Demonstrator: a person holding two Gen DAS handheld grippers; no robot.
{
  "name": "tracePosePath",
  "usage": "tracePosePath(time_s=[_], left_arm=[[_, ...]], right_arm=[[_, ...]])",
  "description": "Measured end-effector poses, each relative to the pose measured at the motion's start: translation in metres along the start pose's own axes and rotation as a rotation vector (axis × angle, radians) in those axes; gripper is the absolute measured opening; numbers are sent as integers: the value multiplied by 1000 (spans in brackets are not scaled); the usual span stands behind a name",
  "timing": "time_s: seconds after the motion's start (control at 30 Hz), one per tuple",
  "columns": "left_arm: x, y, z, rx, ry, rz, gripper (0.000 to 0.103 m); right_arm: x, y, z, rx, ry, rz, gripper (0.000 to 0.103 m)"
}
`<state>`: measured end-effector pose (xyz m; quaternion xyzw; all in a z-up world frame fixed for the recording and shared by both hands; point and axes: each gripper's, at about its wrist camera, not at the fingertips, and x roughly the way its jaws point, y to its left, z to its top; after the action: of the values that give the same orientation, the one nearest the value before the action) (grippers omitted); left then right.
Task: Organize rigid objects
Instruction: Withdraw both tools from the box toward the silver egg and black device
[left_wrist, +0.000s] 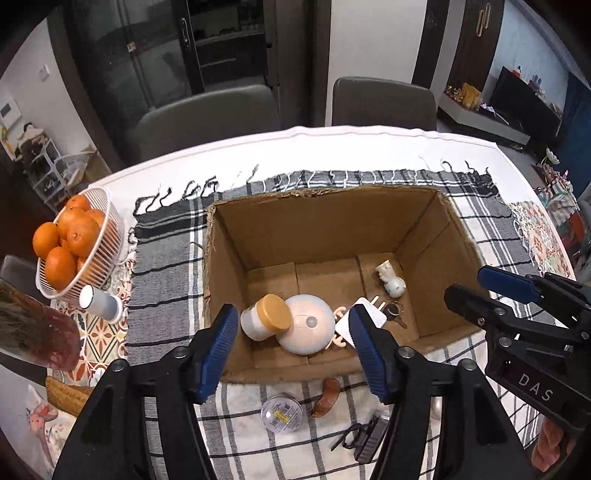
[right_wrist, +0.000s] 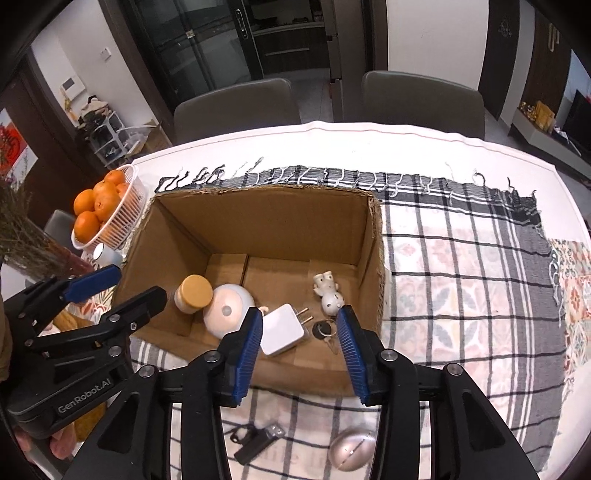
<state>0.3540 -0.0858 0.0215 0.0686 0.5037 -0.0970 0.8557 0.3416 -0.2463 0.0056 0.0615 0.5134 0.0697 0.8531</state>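
An open cardboard box stands on a checked cloth. Inside it lie a white jar with a tan lid, a round white dome, a white charger plug, a black key fob with keys and a small white figurine. My left gripper hangs open over the box's near left part, above the jar and dome, holding nothing. My right gripper is open over the near right part, above the charger and keys, and is also empty. Each gripper shows in the other's view: the right gripper, the left gripper.
On the cloth in front of the box lie a round tin, a brown curved piece, a black clip-like item and a silver oval. A white basket of oranges and a small cup stand left. Two chairs are beyond the table.
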Motion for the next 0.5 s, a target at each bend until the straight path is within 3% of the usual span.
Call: tracePosePath(time_s=[0.5], left_arm=[[-57,-17,-42,-7,-120,-17,73]], right_arm=[[-56,-2,-38,-8,-85,-27,45]])
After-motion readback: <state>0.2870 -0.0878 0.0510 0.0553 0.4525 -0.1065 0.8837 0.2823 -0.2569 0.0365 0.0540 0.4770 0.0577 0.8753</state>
